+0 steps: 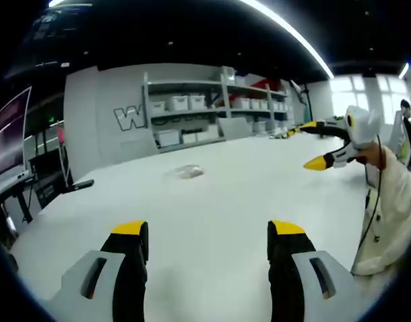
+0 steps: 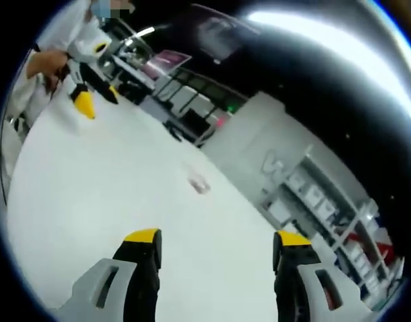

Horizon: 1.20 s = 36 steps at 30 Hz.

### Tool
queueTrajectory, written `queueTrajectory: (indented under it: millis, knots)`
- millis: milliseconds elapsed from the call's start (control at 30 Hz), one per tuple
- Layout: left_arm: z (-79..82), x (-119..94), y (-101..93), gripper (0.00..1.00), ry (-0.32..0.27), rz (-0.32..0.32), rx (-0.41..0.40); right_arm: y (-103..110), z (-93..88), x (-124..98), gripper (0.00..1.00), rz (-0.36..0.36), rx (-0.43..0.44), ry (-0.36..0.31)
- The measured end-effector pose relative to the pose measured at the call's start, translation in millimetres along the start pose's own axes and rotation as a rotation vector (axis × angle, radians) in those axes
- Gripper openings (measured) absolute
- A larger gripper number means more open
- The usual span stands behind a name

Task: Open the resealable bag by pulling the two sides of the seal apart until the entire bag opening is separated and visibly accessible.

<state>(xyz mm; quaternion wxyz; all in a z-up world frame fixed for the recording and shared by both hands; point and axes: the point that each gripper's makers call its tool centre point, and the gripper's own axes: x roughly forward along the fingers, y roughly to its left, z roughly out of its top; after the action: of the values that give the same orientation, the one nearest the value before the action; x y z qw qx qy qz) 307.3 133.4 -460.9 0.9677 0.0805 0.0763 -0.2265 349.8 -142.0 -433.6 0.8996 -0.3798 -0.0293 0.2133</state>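
- Left gripper (image 1: 208, 235): jaws spread wide apart, nothing between them, above the white table (image 1: 212, 201).
- Right gripper (image 2: 218, 243): jaws likewise released and empty.
- Resealable bag (image 1: 186, 172) lies flat on the table at 12 o'clock from the left gripper, well apart from both; from the right gripper, it sits around 12 o'clock too.
- Shelving with bins (image 1: 212, 111) stands beyond.

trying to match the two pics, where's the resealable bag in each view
Left gripper view: the resealable bag lies flat on the white table, a little left of centre, beyond the open jaws.
Right gripper view: the bag lies near centre on the table, above the open jaws.
Shared landmark: the shelving with white bins.
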Motion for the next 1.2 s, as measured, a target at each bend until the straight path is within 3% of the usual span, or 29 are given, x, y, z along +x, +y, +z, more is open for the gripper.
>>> queueTrajectory:
  millis: [767, 1200]
  knots:
    - [-2.8, -1.6, 0.6, 0.72, 0.004, 0.0, -0.006, -0.4, -0.6, 12.7, 0.66, -0.022, -0.127, 0.03]
    - [-2.8, -2.7, -0.4, 0.72, 0.005, 0.0, -0.006, 0.0, 1.1, 23.7, 0.66, -0.017, -0.14, 0.02]
